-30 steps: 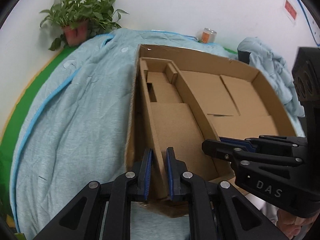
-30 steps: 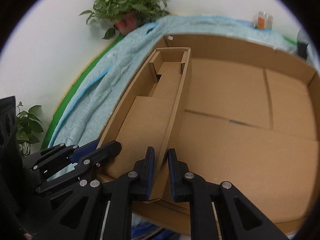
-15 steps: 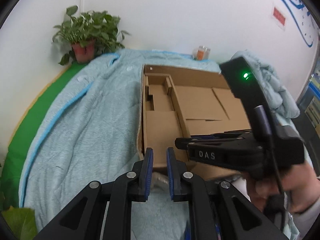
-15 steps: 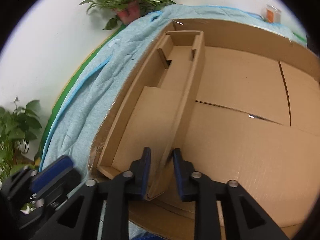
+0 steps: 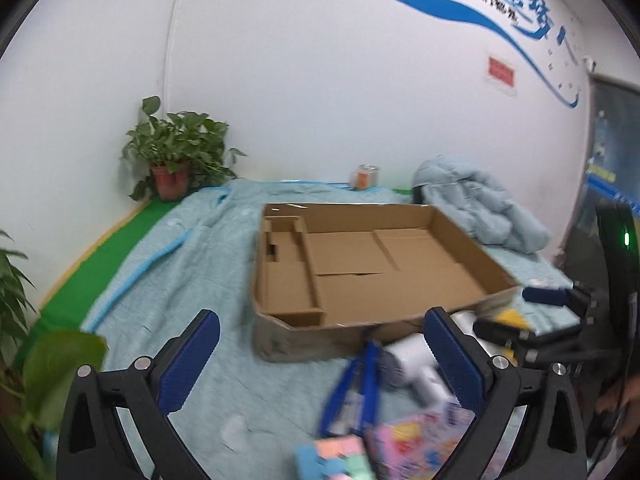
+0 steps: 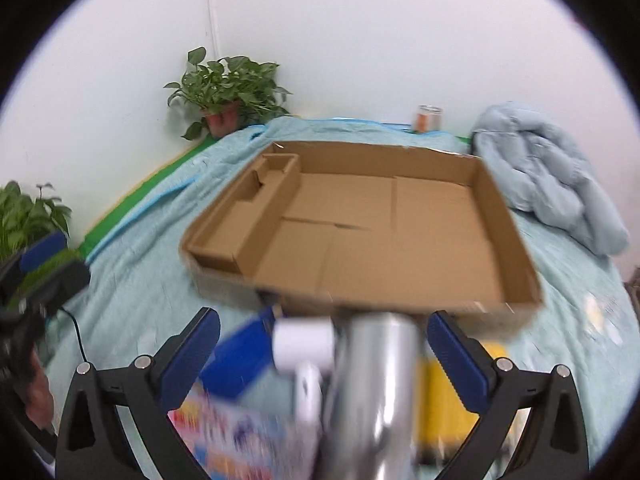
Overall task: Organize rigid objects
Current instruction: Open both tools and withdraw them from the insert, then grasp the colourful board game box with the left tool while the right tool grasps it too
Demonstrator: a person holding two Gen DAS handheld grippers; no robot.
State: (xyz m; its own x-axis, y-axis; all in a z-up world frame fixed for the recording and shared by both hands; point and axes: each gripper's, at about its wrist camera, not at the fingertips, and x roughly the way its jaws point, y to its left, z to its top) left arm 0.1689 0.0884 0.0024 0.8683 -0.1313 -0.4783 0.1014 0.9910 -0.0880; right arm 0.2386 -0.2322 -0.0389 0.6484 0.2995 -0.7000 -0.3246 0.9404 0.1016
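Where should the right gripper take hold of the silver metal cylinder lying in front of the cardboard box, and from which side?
Probably across the silver cylinder's round body, straight ahead: it already lies lengthwise between the open right gripper's fingers. Motion blur hides any lid or seam.

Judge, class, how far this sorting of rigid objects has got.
Barely started. Done: the cardboard box sits open on the blanket, nothing in it. In hand: nothing; left gripper and right gripper are open. Left: the silver cylinder, white device and colourful book lie outside.
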